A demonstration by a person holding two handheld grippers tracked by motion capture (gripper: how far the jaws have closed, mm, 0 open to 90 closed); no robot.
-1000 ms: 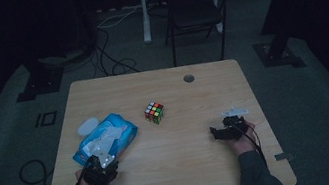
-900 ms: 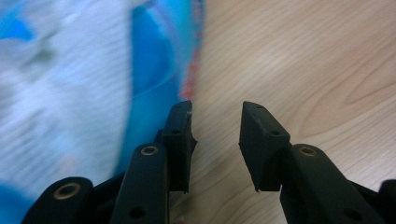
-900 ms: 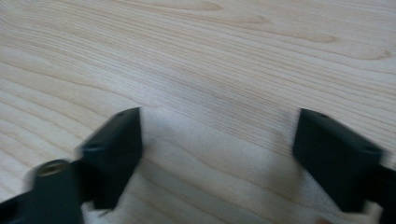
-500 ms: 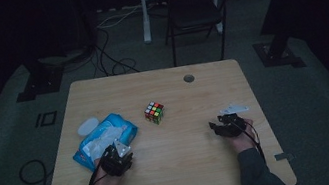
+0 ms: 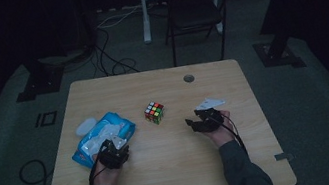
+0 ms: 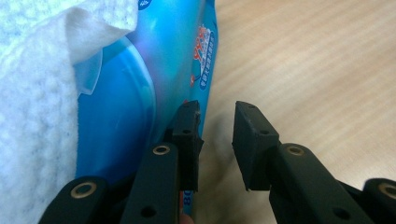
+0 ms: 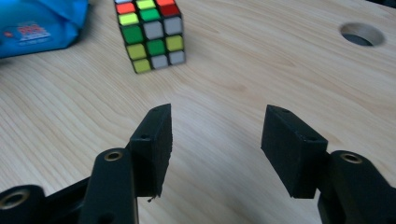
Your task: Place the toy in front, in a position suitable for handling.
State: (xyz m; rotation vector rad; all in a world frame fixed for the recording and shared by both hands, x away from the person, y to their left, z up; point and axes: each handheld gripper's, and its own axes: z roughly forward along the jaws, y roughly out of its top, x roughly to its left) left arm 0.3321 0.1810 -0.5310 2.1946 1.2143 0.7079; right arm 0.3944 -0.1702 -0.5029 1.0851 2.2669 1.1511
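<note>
The wipes pack (image 5: pixel 104 139) lies at the left of the desk (image 5: pixel 177 181), a white wipe (image 6: pixel 32 107) pulled up from its opening, with a small white lid-like piece (image 5: pixel 86 126) just beside its far-left end. Over the last second the left gripper (image 6: pixel 215 140) has come forward from the near left edge to the pack's near-right edge, which suggests a grasp on the pack is next. Its fingers (image 6: pixel 189 140) stand narrowly apart, one over the blue wrapper, one over bare wood, gripping nothing. The puzzle cube (image 5: pixel 155 113) sits mid-desk. The right gripper (image 7: pixel 217 144) has barely moved; its fingers (image 7: pixel 154 144) are wide apart, empty, pointed toward the cube
</note>
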